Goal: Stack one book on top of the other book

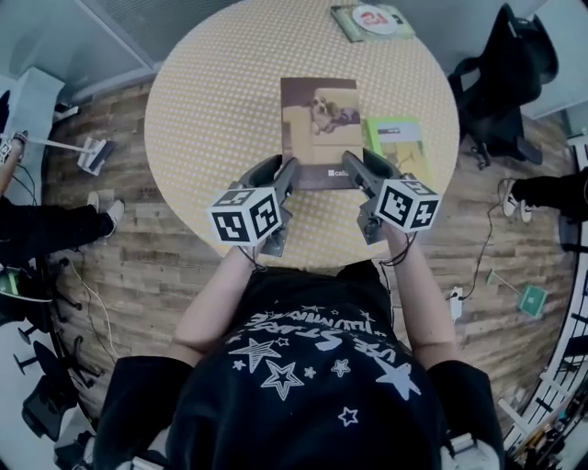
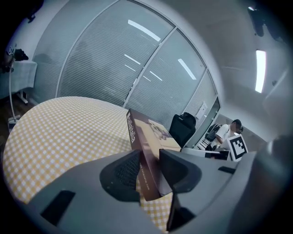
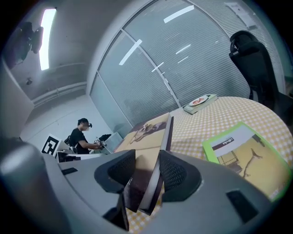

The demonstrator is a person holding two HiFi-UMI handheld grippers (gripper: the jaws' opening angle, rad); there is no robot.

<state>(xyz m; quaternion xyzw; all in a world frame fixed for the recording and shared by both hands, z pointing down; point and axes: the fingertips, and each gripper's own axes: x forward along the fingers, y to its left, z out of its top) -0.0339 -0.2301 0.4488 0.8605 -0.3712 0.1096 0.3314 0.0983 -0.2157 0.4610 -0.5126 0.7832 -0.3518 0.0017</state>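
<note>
A brown book with a dog on its cover (image 1: 320, 128) is over the middle of the round checked table (image 1: 211, 110). My left gripper (image 1: 286, 173) is shut on its near left corner, and my right gripper (image 1: 355, 165) is shut on its near right corner. In the left gripper view the book (image 2: 137, 146) stands edge-on between the jaws of the left gripper (image 2: 149, 160), raised off the cloth. In the right gripper view the book (image 3: 149, 130) runs between the pads of the right gripper (image 3: 146, 160). A green-edged book (image 1: 397, 142) lies flat just right of it (image 3: 242, 153).
A third book (image 1: 372, 20) lies at the table's far edge (image 3: 199, 103). A chair with a black bag (image 1: 510, 64) stands at the far right. People's legs show at the left (image 1: 55, 225) and right (image 1: 542, 193) of the table. The table's near edge is close to me.
</note>
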